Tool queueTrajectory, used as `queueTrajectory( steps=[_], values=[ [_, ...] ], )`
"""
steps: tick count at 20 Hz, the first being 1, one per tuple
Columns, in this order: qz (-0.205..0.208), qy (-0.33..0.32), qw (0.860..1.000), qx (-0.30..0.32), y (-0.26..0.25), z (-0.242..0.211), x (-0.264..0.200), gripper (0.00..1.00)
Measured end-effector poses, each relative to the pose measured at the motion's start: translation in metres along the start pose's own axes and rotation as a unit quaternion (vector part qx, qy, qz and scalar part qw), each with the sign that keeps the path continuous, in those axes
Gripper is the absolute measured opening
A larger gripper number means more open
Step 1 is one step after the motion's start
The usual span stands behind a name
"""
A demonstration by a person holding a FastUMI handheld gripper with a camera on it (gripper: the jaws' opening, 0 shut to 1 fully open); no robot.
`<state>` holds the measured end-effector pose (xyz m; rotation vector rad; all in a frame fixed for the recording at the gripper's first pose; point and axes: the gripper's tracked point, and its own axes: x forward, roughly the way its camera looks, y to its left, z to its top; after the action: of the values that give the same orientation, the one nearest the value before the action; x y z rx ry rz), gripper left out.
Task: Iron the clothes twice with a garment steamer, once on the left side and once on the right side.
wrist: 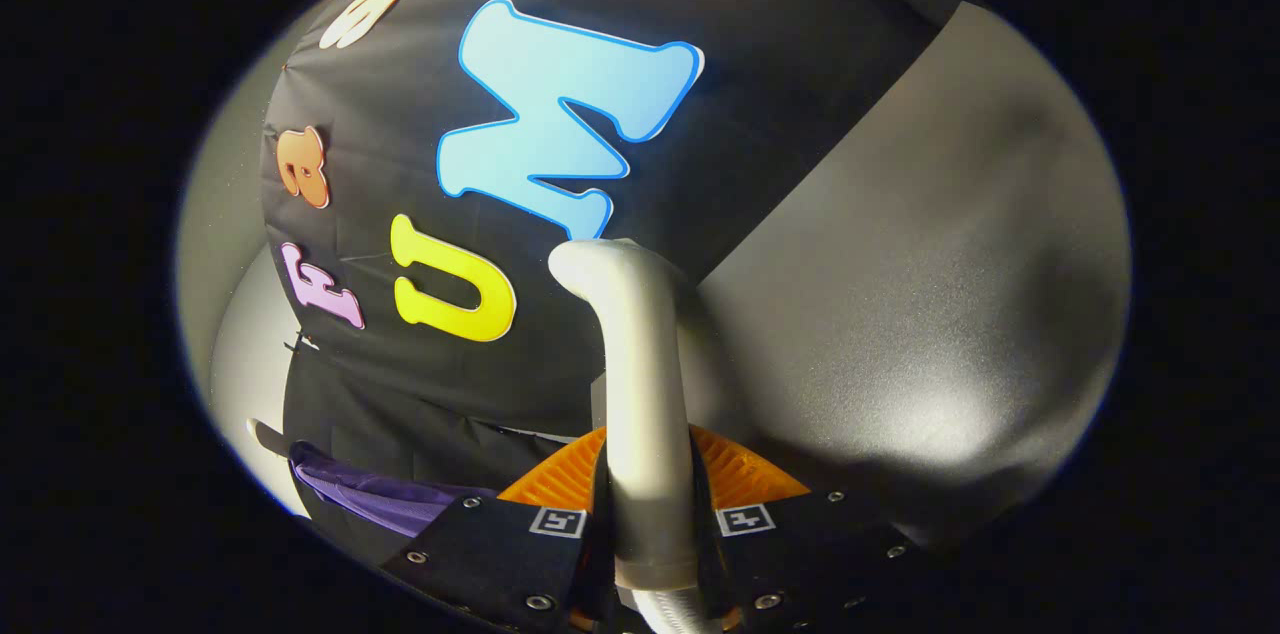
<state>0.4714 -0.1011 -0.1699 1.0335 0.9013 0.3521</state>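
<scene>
Steamer handle (640, 384), smooth pale tube, long axis running away from gripper (650, 514), far end hooked left. Clamped between both fingers. Purple garment (375, 494) crumpled near left.

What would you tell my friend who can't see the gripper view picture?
The gripper is shut on the white handle of a garment steamer, which rises up between its two fingers and bends over at the top. Behind it hangs the booth's black cloth wall, and a bit of purple clothing peeks in low beside the fingers.
</scene>
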Motion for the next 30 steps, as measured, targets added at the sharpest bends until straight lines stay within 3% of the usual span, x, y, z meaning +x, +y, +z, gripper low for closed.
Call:
queueTrajectory(
  steps=[5, 10, 20, 30],
  values=[
    [0.004, -0.035, 0.999, -0.027, 0.021, -0.008, -0.030, 0.32],
    [0.011, -0.048, 0.998, -0.036, 0.050, -0.056, -0.061, 0.32],
    [-0.020, -0.110, 0.992, -0.062, 0.091, -0.158, -0.107, 0.32],
    [-0.050, -0.225, 0.960, -0.161, 0.157, -0.261, -0.163, 0.32]
  ],
)
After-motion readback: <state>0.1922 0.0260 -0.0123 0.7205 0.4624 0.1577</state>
